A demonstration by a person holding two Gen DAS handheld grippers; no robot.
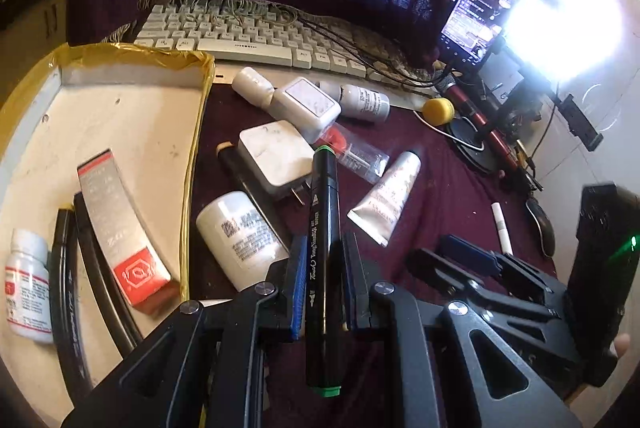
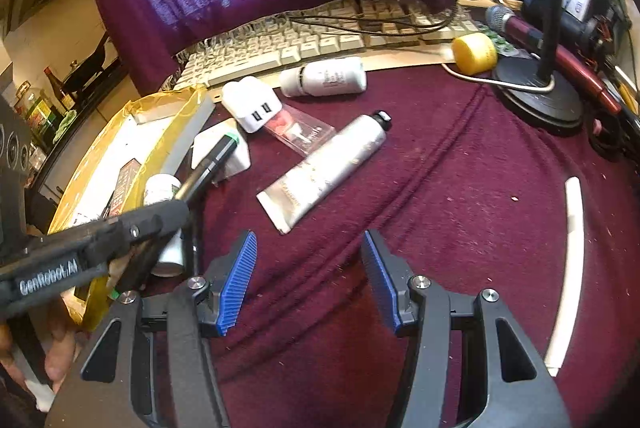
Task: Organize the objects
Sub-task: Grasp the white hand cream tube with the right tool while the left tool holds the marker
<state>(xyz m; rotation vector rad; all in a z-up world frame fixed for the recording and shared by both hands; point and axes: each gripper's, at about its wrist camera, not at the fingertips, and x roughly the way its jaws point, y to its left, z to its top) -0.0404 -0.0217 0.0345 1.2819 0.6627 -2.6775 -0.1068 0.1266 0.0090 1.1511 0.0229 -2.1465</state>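
Note:
My left gripper (image 1: 323, 248) is shut on a black marker (image 1: 323, 260) with green caps, which stands up between the blue pads above the maroon cloth. The same marker (image 2: 208, 164) shows at the left of the right wrist view, held by the left gripper (image 2: 176, 212). A tape-edged cardboard tray (image 1: 120, 116) lies to the left; inside it are a red and silver box (image 1: 120, 224), a small white bottle (image 1: 28, 280) and black curved pieces. My right gripper (image 2: 310, 276) stands open over bare cloth, nothing between its fingers. A silver tube (image 2: 324, 168) lies just ahead of it.
On the cloth lie two white chargers (image 1: 276, 156), white bottles (image 1: 236, 236), a clear red-capped tube (image 1: 356, 152) and a white stick (image 2: 572, 268). Behind are a keyboard (image 1: 248, 36), a draped monitor, a phone (image 1: 476, 8), a yellow-capped microphone (image 2: 474, 52) and a round stand base (image 2: 540, 100).

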